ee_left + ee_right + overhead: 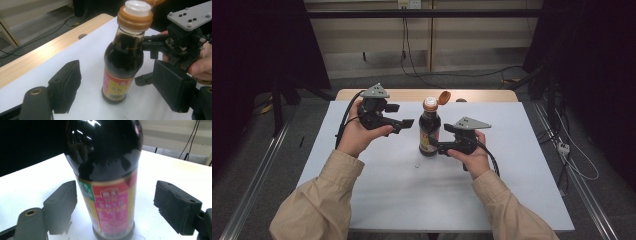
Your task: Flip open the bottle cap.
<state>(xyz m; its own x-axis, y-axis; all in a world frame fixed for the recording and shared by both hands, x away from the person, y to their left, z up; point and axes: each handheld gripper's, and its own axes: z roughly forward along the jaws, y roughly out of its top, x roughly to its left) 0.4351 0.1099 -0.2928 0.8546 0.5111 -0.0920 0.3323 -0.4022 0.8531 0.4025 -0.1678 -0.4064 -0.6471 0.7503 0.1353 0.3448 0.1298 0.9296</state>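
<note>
So nearest the camera in the high view, two beige sleeves came in from the bottom edge, both cut off at the elbow. Each hand held one black gripper, so two in total, each with a grey three-cornered plate on top.

The right gripper sat at about 4 o'clock from the bottle, jaws spread with a gap on both sides of the glass, not pinching it. In the right gripper view the bottle's top was cut off by the frame and the label text was too blurry to read. The pads looked like chunky matte foam blocks, a bit ragged at the edges.

The left gripper hovered at roughly 9 o'clock from the bottle, jaws spread wide, nothing between them touching.

One bottle, upright near the middle of the bench, dark liquid in clear glass, rounded shoulders, red and yellow label. Its orange flip cap stood hinged open, showing a white spout.

The bench had a smooth white sheet, with a light wooden strip at the far edge. Beyond that, cables on the floor, hard to count.
</note>
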